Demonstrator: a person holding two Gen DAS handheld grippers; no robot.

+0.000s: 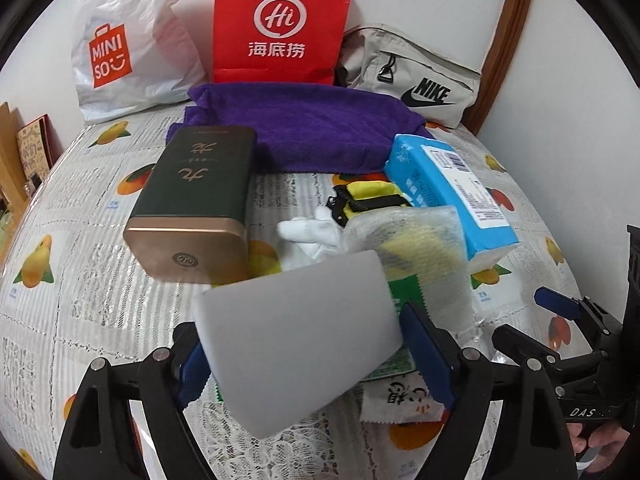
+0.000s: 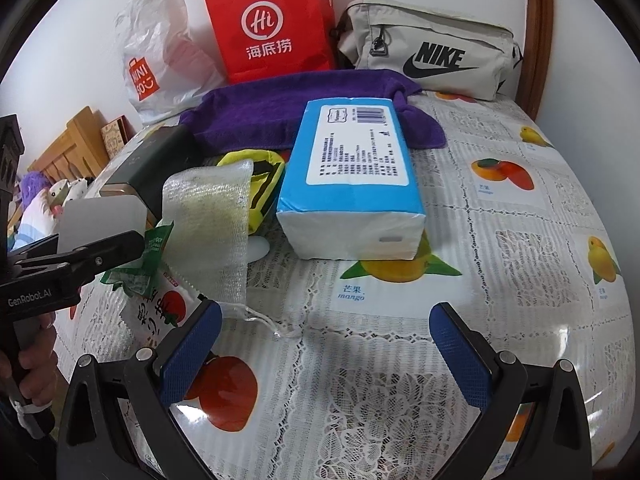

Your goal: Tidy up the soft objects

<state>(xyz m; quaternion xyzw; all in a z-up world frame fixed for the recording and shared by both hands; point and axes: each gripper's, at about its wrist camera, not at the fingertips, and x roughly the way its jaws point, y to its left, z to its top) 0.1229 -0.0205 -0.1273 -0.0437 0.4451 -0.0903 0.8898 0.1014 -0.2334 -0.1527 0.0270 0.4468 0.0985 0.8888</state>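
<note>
My left gripper is shut on a grey foam block and holds it above the table; the block also shows in the right wrist view. My right gripper is open and empty over the tablecloth, in front of a blue tissue pack. The tissue pack leans at the right in the left wrist view. A mesh pouch holding a yellow sponge, a white cloth, a yellow and black item and a purple towel lie between them.
A dark green tin with a copper lid lies at the left. A snack packet lies under the mesh pouch. A red paper bag, a white Miniso bag and a beige Nike bag stand against the wall.
</note>
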